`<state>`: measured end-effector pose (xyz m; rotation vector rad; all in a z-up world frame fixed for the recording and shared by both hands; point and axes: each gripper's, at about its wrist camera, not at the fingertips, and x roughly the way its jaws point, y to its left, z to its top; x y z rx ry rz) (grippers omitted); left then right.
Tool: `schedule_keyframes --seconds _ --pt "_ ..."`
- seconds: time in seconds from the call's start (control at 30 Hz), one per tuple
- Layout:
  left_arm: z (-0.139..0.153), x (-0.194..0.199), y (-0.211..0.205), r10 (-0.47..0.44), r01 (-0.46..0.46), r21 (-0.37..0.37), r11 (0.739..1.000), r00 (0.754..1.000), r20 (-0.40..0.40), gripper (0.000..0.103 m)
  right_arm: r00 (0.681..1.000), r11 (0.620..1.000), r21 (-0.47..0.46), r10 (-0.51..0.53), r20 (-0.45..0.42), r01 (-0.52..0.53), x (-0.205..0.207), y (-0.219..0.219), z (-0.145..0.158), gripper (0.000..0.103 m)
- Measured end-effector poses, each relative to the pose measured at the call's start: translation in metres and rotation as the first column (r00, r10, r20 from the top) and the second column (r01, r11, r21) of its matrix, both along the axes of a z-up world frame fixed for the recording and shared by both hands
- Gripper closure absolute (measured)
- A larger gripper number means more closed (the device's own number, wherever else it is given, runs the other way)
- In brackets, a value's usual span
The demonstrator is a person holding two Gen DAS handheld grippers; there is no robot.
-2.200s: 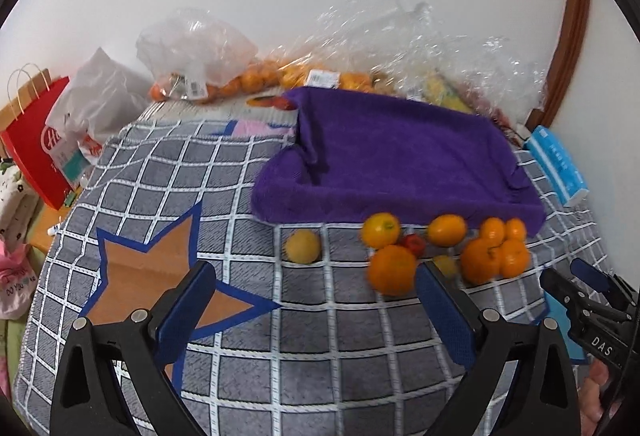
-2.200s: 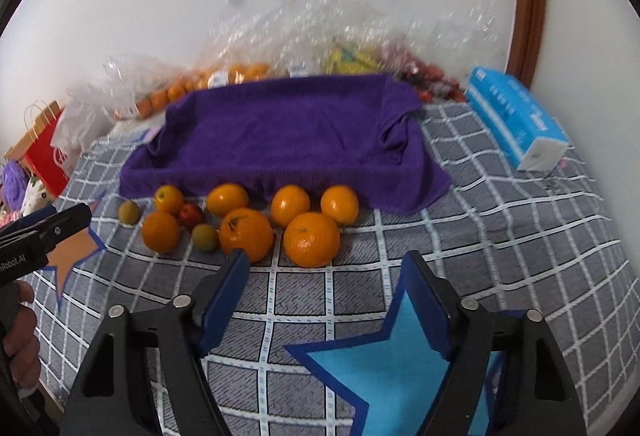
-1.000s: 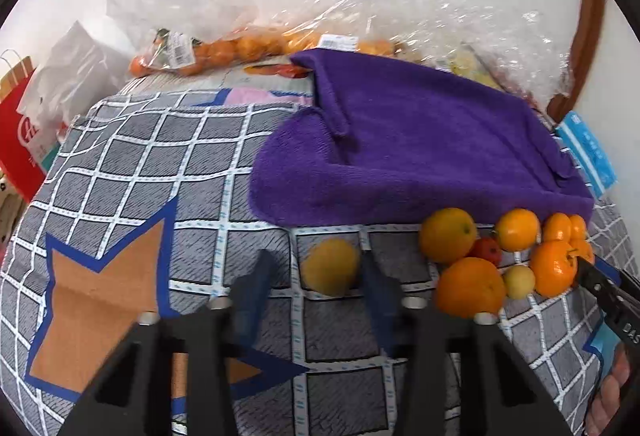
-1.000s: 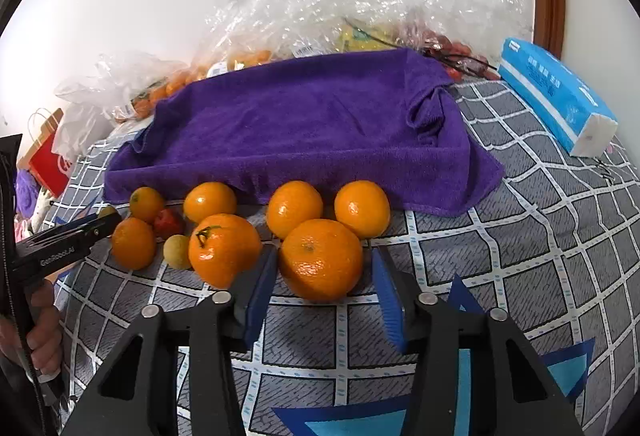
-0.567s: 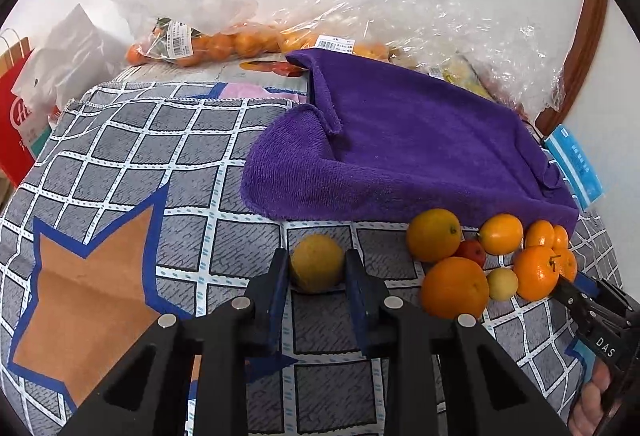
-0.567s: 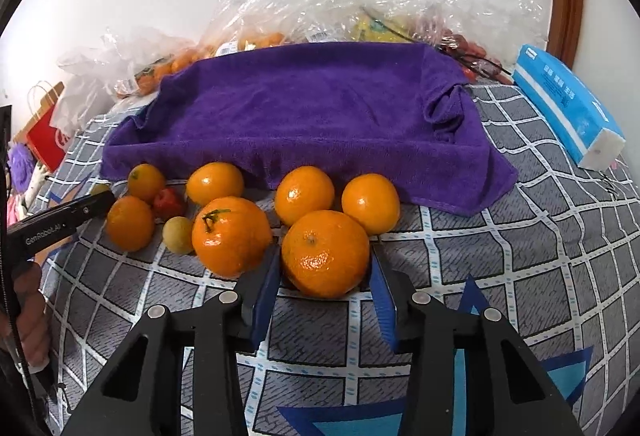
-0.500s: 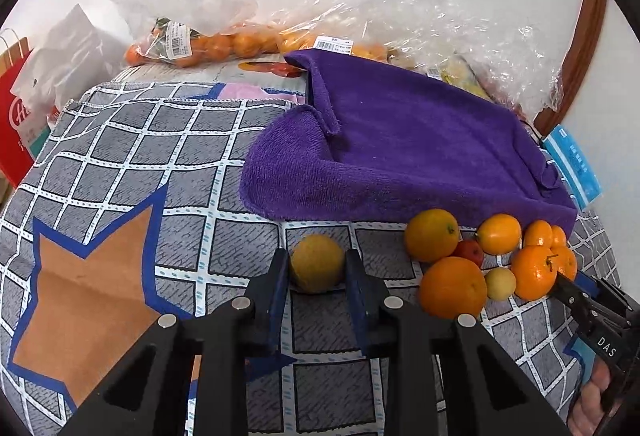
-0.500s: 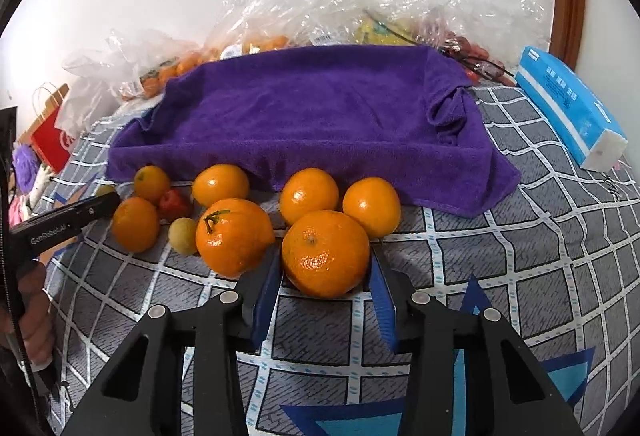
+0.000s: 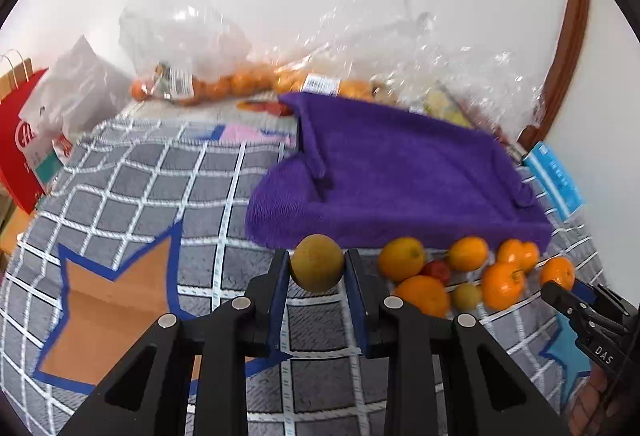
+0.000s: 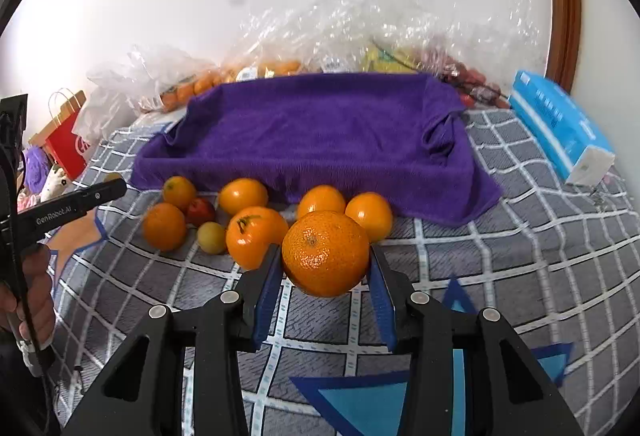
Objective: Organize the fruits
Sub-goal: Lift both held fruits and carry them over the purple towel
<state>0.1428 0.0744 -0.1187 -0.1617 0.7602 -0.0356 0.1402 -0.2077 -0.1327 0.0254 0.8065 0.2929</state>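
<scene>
My left gripper is shut on a small brownish-yellow round fruit, held just above the checked cloth. My right gripper is shut on a large orange, lifted a little off the cloth. Behind both lies a tray draped in a purple towel. In front of it sit several loose oranges, a small red fruit and a small yellow-green fruit. The right gripper's tip shows at the right edge of the left wrist view.
Clear plastic bags of fruit lie along the wall behind the tray. A blue tissue pack lies at the right. A red paper bag stands off the left edge. A person's hand holds the left gripper's handle.
Both grippers closed on their fruit and have lifted it off the cloth. The brownish-yellow fruit and the large orange now hang between the pads, nearer each camera.
</scene>
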Motion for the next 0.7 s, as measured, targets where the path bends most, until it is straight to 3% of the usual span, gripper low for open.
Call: schedule_keyframes --seconds 0.33,0.7 --pt "0.047 0.021 -0.011 -0.018 0.019 -0.034 0.999 0.999 0.034 0.077 0.991 1.000 -0.005 -0.017 0.133 0.017 0.019 0.001 0.065 0.061" --pt "0.056 0.065 -0.034 -0.019 0.020 -0.018 1.000 0.999 0.043 0.077 0.986 0.999 0.050 -0.010 0.166 0.002 0.073 0.018 0.084 0.061"
